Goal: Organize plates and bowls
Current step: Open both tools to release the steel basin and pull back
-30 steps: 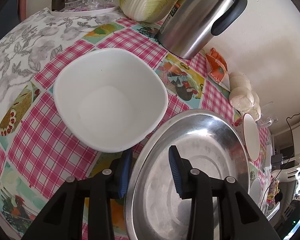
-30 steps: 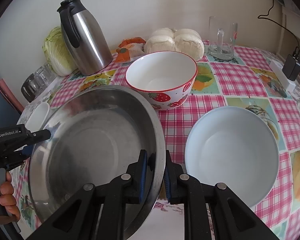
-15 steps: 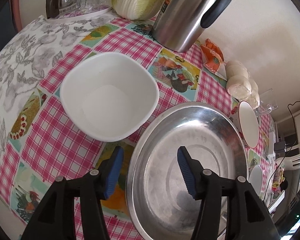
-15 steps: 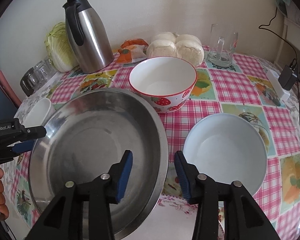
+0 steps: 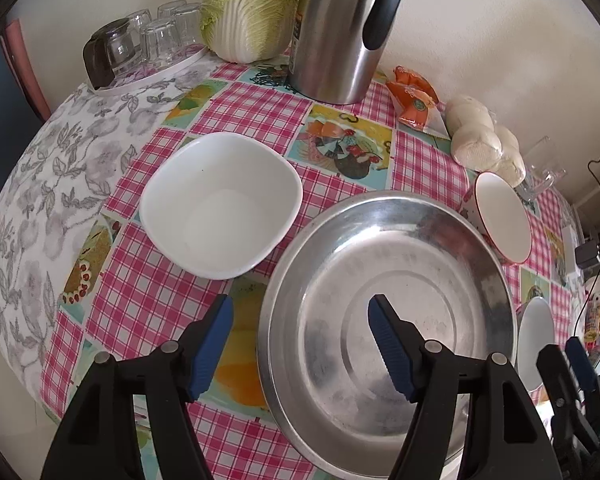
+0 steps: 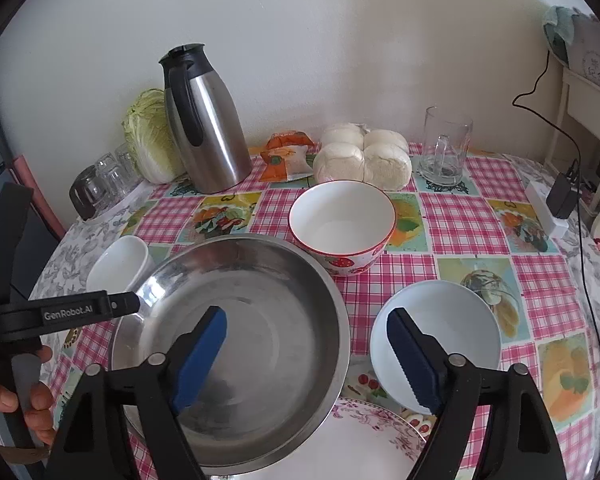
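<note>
A large steel basin (image 5: pixel 388 312) (image 6: pixel 236 344) rests on the checked table, partly over a floral plate (image 6: pixel 364 444). My left gripper (image 5: pixel 300 344) is open and empty, straddling the basin's left rim. My right gripper (image 6: pixel 306 356) is open and empty above the basin's right rim. A white square bowl (image 5: pixel 220 204) (image 6: pixel 118 262) sits left of the basin. A strawberry bowl (image 6: pixel 342 228) (image 5: pixel 504 216) stands behind it. A pale blue bowl (image 6: pixel 440 336) (image 5: pixel 536 344) sits to its right.
A steel thermos (image 6: pixel 204 120) (image 5: pixel 340 28), a cabbage (image 5: pixel 252 4), a tray of glasses (image 5: pixel 140 48), an orange packet (image 6: pixel 288 156), bagged buns (image 6: pixel 364 156) and a glass mug (image 6: pixel 444 144) line the back. A power adapter (image 6: pixel 556 204) lies at the right edge.
Both grippers opened, letting go of the basin's rim, and pulled back and upward. The basin now rests on the table.
</note>
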`<state>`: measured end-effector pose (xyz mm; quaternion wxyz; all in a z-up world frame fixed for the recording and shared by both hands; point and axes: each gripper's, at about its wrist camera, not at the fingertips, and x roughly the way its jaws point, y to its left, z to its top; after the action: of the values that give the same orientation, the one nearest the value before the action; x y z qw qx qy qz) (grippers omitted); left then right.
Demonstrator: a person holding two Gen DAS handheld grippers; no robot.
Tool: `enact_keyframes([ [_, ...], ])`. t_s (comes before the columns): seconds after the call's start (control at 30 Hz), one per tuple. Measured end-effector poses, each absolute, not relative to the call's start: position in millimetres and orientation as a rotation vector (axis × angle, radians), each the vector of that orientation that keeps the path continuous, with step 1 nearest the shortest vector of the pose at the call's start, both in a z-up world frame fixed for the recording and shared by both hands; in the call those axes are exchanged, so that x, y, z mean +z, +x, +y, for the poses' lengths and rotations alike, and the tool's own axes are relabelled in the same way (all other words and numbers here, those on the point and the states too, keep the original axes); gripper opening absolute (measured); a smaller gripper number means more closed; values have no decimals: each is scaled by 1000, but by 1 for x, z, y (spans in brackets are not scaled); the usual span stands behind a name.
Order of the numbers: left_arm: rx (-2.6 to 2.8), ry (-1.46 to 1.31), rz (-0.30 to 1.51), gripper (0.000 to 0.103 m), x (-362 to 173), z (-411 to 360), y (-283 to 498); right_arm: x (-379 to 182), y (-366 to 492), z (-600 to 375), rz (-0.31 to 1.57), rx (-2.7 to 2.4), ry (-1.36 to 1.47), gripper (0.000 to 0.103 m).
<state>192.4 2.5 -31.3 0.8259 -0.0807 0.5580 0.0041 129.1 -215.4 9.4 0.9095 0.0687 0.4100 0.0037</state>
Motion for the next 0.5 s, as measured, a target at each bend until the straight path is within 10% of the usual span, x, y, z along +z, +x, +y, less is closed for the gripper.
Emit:
enact_keyframes([
  [0.13, 18, -139, 1169, 93, -30, -4, 185, 17, 122, -214, 824, 11, 139, 101],
  [0.5, 52, -96, 1096, 94, -18, -9, 166, 30, 101, -216, 786, 13, 144, 103],
])
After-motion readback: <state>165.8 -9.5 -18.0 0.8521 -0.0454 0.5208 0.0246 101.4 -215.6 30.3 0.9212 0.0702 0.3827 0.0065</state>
